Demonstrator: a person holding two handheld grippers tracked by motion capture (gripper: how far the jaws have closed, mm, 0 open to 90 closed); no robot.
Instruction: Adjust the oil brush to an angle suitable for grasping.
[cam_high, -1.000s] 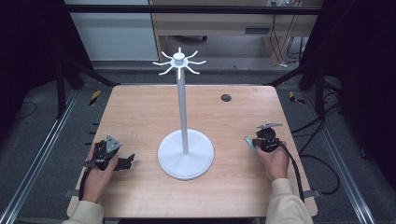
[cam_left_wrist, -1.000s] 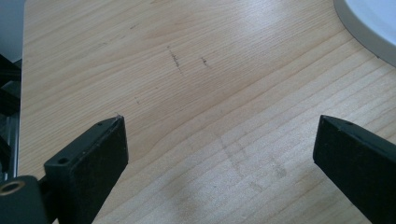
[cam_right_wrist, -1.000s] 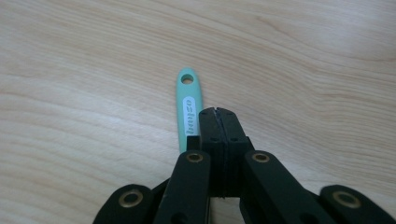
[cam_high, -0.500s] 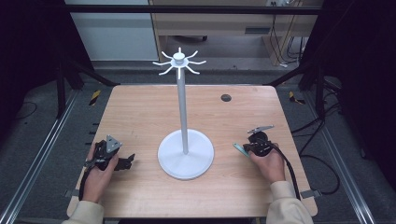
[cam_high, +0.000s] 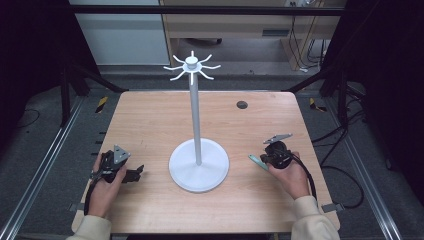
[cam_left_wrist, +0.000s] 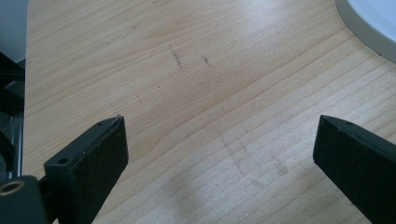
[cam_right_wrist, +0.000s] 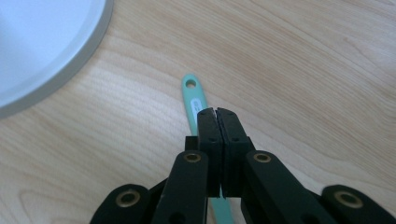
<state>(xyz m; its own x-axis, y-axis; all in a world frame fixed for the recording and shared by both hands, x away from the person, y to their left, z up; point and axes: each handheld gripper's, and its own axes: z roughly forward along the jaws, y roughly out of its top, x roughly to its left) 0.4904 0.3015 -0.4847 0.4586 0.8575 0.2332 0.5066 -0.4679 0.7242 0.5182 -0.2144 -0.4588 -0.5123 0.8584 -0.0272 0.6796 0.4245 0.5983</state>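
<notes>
Mint-green handle (cam_right_wrist: 194, 100), flat, slim, hole at tip, lying on table (cam_right_wrist: 303, 70)

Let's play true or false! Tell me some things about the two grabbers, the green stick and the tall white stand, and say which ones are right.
1. The right gripper is shut on the green handle. True.
2. The left gripper is holding the green handle too. False: its jaws stand wide apart with only bare table between them.
3. The green handle has a hole at its end. True.
4. The green handle hangs on one of the hooks at the top of the white stand. False: it is down by the table, near the stand's round base, in the right gripper.
5. The white stand lies tipped over. False: it stands upright in the middle of the table.
</notes>
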